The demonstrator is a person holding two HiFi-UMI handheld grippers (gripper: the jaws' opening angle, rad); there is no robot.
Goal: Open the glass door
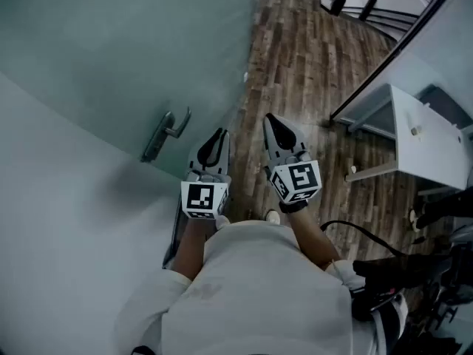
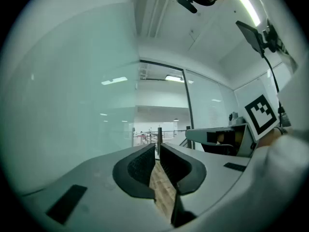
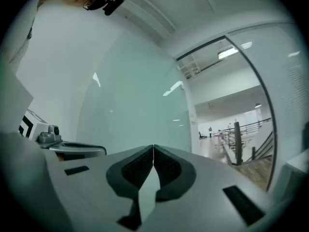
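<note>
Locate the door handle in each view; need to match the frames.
Head view: door handle sits left of centre, on the glass door, near its edge.
Left gripper view: not in it.
Right gripper view: not in it.
Shared landmark: the glass door itself, upper left in the head view, filling the left side of the left gripper view, centre-left in the right gripper view.

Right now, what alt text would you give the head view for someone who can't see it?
Seen from above, a person in a white top holds the left gripper and right gripper side by side, both empty and clear of the lever handle on the frosted glass door at left. Wooden floor runs ahead past the door's edge.
</note>
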